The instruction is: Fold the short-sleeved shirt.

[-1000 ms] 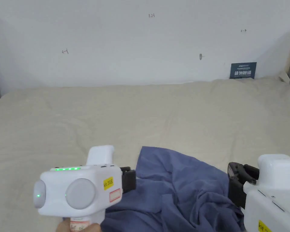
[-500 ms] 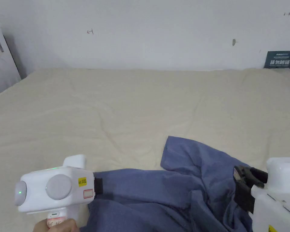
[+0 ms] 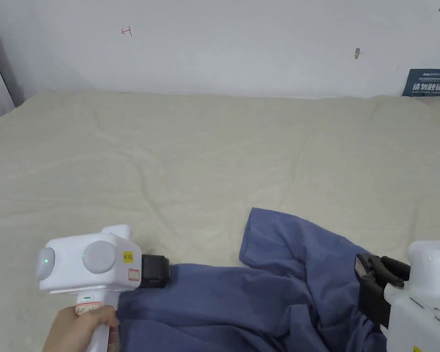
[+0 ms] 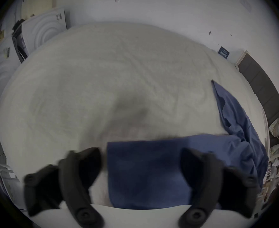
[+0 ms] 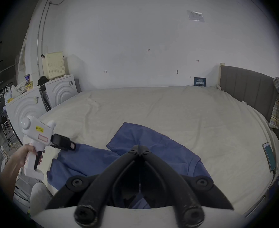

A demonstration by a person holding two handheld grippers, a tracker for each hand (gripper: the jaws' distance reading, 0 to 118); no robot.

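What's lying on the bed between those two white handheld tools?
In the head view, rumpled blue shirt covers the stretch from the left gripper to the right gripper; nothing else lies between them on the bed.

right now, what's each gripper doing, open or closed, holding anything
Left gripper: open, jaws wide apart over the blue shirt, gripping nothing.
Right gripper: jaws closed; whether they pinch the shirt cannot be told.
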